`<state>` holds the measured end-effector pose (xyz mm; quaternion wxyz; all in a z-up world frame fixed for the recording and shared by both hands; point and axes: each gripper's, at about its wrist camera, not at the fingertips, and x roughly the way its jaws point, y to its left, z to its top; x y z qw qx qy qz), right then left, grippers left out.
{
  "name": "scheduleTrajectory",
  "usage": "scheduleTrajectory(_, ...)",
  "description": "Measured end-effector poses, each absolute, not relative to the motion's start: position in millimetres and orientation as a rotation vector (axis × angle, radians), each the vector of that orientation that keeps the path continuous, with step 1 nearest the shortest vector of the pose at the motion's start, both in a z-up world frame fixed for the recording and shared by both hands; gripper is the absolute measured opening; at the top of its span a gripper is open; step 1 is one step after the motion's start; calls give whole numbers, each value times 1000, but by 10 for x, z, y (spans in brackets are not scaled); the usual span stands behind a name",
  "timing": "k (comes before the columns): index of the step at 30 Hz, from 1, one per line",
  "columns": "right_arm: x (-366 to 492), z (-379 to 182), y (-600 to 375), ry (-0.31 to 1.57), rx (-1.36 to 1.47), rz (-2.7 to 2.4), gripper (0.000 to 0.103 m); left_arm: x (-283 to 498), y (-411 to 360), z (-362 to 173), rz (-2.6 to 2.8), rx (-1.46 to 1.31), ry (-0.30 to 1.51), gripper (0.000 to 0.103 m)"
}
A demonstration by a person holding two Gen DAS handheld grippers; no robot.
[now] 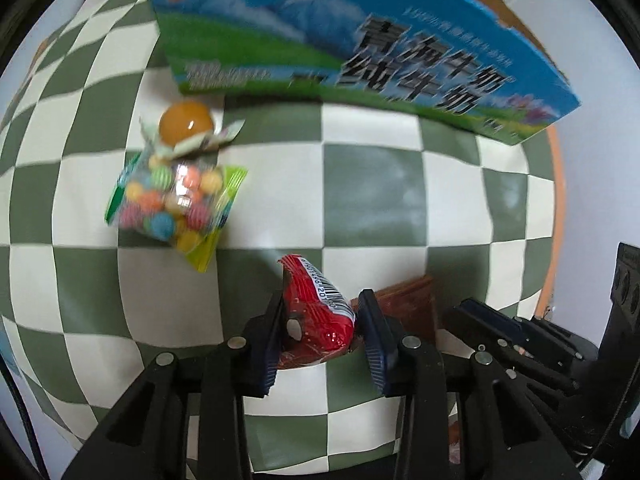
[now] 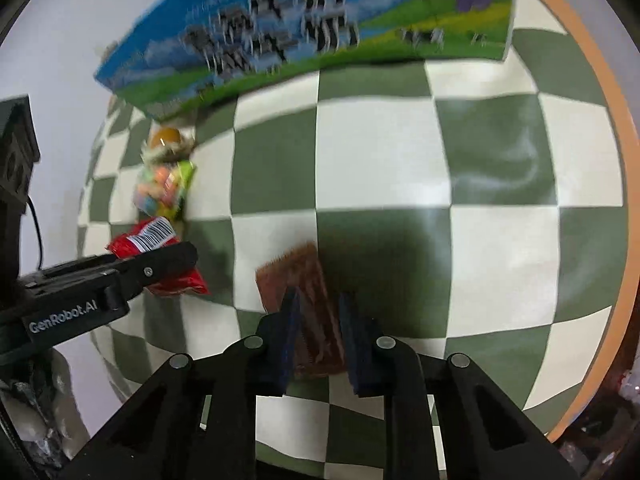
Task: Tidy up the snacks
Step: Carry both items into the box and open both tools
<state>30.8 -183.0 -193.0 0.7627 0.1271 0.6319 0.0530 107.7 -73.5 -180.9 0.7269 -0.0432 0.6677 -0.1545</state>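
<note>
My left gripper is shut on a red snack packet with a barcode, held over the checkered tablecloth; it also shows in the right wrist view. My right gripper is shut on a brown snack packet, which also shows in the left wrist view, close to the right of the red one. A clear bag of coloured candy balls and an orange jelly cup lie ahead on the left, in front of the blue-green milk carton box.
The table has a green-and-white checkered cloth and an orange rim at the right. The milk box stands along the far side. A white wall lies behind. A dark device stands at the left.
</note>
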Motion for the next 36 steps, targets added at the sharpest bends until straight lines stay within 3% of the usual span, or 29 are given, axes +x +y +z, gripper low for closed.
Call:
scheduleTrajectory(3, 408, -1977, -1753, 1402, 307, 146, 23, 1159, -765, -1836, -315, -50, 1469, 33)
scheduleTrajectory(5, 407, -1974, -1684, 1404, 261, 154, 39, 1161, -622, -1956, -289, -47, 1498, 33)
scheduleTrajectory(6, 399, -1999, -1622, 1416, 215, 148, 54, 1139, -562, -2043, -276, -48, 1519, 33)
scheduleTrajectory(7, 380, -2036, -1551, 1419, 208, 156, 58, 1128, -565, -2105, -263, -49, 1533, 33)
scheduleTrajectory(11, 334, -2381, -1297, 1501, 124, 160, 58, 1056, -368, -2400, -203, -67, 1614, 33)
scheduleTrajectory(15, 322, -2651, -1037, 1498, -38, 121, 68, 1068, -244, -2585, -178, -120, 1649, 33)
scheduleTrajectory(17, 318, -2697, -979, 1481, -88, 102, 65, 1085, -229, -2594, -175, -130, 1648, 33)
scheduleTrajectory(18, 314, -2693, -982, 1463, -100, 94, 58, 1099, -196, -2580, -175, -126, 1646, 33)
scheduleTrajectory(23, 295, -2474, -1116, 1418, -13, 113, 58, 1172, -246, -2411, -198, -131, 1622, 33)
scheduleTrajectory(36, 901, -709, -1945, 1121, 274, 158, 58, 1778, -596, -622, -483, -168, 1342, 33)
